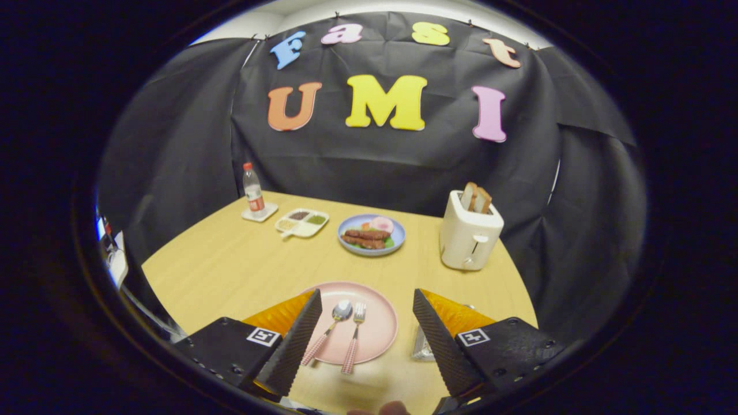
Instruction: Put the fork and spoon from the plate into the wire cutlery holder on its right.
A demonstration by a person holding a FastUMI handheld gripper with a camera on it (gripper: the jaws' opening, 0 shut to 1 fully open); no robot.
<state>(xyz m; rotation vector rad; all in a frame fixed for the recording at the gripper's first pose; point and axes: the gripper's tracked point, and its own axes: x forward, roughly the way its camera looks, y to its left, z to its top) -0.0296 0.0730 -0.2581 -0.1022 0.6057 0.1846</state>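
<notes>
Tool (367, 323): fingers spread wide, holding nothing.
Spoon (333, 328), fork (354, 337): side by side between them; one closure may catch both.
Holder (422, 344): largely hidden behind one finger.

Matt wood-grain table (242, 271); glossy pink plate (377, 323); shiny metal spoon (341, 311).

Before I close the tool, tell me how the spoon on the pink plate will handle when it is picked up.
The spoon looks stiff and thin, so it should not bend. It lies flat on the smooth pink plate, so it may slide rather than lift. Its shiny bowl looks slippery; the patterned handle is probably the safer hold. The fork lies close beside it and may get nudged. The tool stands open, fingers astride the plate.
</notes>
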